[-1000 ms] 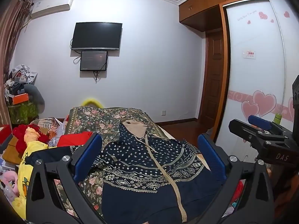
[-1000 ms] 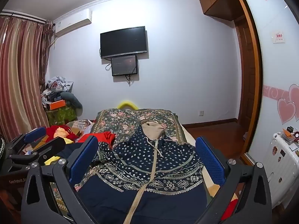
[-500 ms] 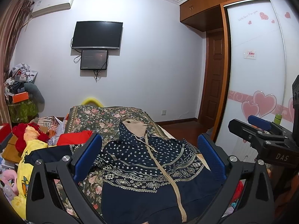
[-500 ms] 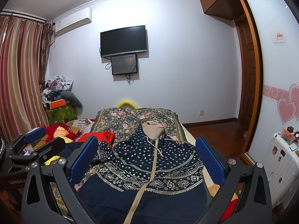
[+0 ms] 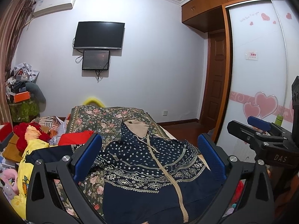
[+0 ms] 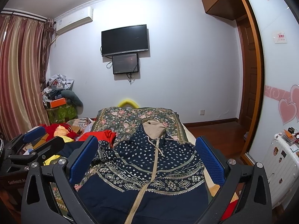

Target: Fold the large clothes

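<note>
The hooded zip jacket lies spread on the bed, hood toward the far wall, with a folded garment just left of it on the bedspread. Left of the bed sits a heap of soft toys and clothes, and behind that a cluttered stand. A television hangs on the far wall above a smaller screen, and the wardrobe stands right of the bed

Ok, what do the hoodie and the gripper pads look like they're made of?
The hoodie looks like soft matte knit or fleece: it drapes in loose wrinkles, with a tan zipper. Exact fabric unclear. The pads on the right gripper look like blue rubber or foam, dimpled and dull.
</note>
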Tool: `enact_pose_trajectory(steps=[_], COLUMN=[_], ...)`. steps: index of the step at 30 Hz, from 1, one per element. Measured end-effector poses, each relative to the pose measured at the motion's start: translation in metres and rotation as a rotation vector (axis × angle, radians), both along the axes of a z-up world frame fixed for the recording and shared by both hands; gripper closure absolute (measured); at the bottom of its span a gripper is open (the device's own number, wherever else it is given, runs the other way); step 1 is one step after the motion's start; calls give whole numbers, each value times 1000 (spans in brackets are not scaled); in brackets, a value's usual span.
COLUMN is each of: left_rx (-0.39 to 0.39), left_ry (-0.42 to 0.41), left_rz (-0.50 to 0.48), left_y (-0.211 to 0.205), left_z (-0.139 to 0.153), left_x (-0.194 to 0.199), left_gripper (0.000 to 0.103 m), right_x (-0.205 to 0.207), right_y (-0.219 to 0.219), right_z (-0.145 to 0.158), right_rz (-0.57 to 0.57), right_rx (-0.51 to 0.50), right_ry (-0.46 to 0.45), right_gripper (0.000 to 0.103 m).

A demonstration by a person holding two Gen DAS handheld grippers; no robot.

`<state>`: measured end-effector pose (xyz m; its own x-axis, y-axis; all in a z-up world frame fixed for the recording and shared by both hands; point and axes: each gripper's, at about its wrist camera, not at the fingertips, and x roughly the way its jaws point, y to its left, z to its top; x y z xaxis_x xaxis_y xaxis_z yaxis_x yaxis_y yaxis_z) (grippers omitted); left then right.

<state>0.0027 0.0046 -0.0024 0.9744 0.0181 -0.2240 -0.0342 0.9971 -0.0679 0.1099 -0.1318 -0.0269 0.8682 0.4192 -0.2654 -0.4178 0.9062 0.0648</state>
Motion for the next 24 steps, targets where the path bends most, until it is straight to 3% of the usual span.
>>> enact_pose_trajectory(steps=[13,19,24], left_rx=[9,2,-39], left_ry=[5,51,146], left_rz=[15,53,107], left_y=[20,45,75], left_z=[-15,-23,-37], left_x=[24,50,79], left_gripper=[0,0,0], right_x=[26,52,84], right_y=[16,28,40], right_z=[-16,-30,-43], right_rz=[14,32,41], right_rx=[-32,-49,-54], right_ry=[72,135,202], right_gripper=[0,0,0])
